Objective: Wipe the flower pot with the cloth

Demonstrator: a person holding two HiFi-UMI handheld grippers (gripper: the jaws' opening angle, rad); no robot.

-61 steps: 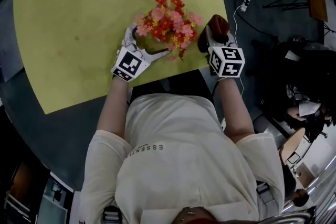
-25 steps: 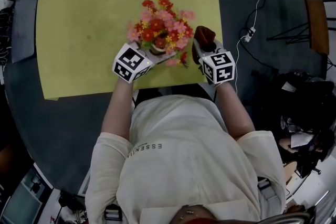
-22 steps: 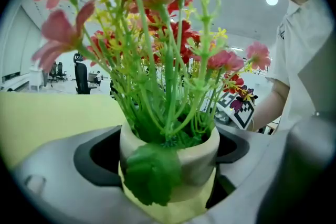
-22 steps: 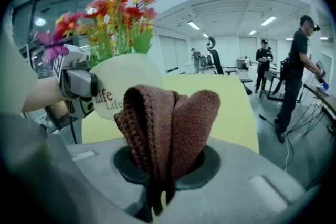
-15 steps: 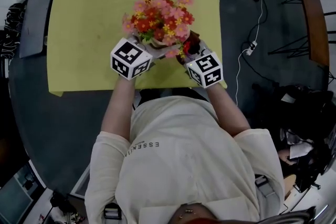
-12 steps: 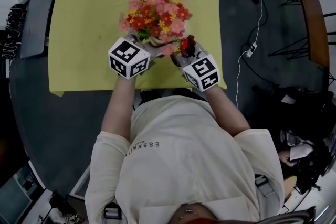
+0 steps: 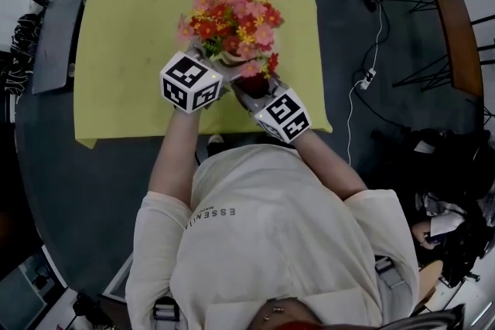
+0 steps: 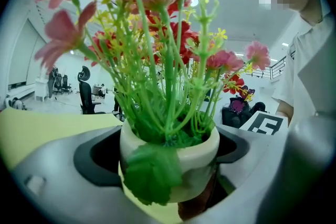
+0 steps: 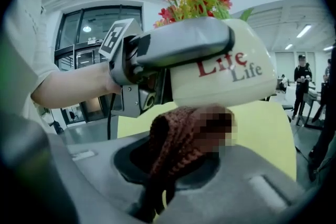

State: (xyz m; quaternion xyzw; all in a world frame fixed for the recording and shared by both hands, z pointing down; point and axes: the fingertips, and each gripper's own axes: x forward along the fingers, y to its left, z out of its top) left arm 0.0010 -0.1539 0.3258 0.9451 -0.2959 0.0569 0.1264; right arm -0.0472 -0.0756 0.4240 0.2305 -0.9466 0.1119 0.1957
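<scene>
A cream flower pot with red print holds red and pink flowers. My left gripper is shut on the pot and holds it lifted above the yellow table top. My right gripper is shut on a dark red-brown knitted cloth. The cloth presses up against the pot's underside, below the left jaw. In the left gripper view the cloth peeks out beneath the pot.
The yellow top lies on a dark round table. A grey flat panel lies at the table's left edge. Cables and a power strip run over the floor at right. People stand in the background of the right gripper view.
The pot has been lifted and brought nearer. My right gripper with the cloth has swung from the pot's right side to below it.
</scene>
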